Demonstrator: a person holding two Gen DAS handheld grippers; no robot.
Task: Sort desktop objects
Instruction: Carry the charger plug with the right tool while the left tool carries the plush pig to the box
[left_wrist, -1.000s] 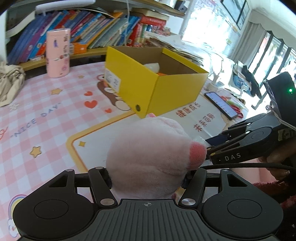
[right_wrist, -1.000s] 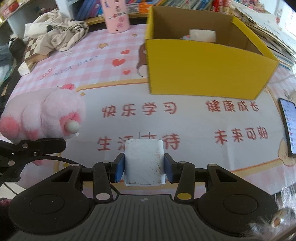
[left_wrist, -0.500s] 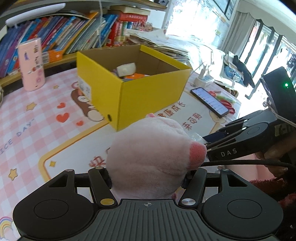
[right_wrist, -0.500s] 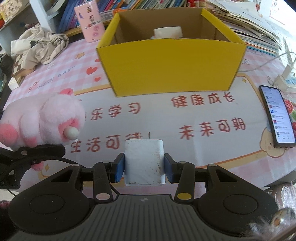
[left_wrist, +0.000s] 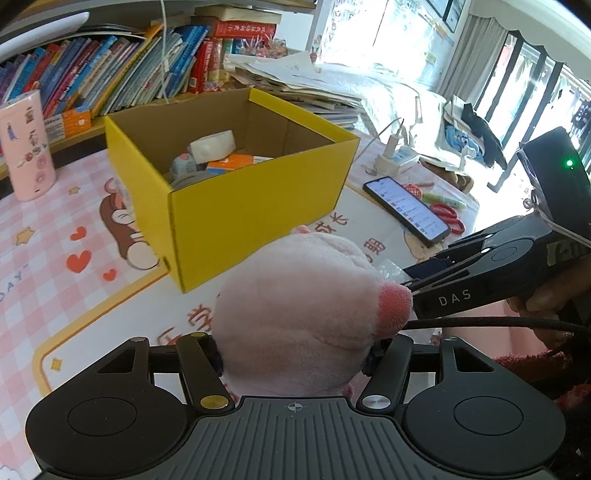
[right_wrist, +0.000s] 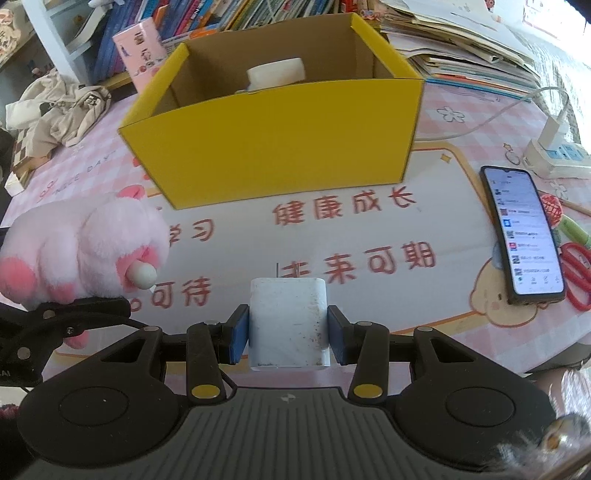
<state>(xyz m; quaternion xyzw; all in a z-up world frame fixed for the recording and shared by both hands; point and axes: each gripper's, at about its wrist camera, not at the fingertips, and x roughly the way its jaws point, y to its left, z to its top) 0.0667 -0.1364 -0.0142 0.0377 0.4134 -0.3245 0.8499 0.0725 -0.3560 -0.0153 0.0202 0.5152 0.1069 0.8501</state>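
Now pink plush fills left claw; charger fills right claw.

left gripper held low and level above the desk mat, fingers pointing forward, both jaws pressed into the sides of a pink plush toy that bulges up between them and hides the pads. right gripper also level, blue pads clamped flat on the two sides of a white charger block, carried clear of the surface. the two grippers sit side by side, close together; in the left wrist view the right one enters from the right edge, and the fingers of the person's right hand wrap its handle.
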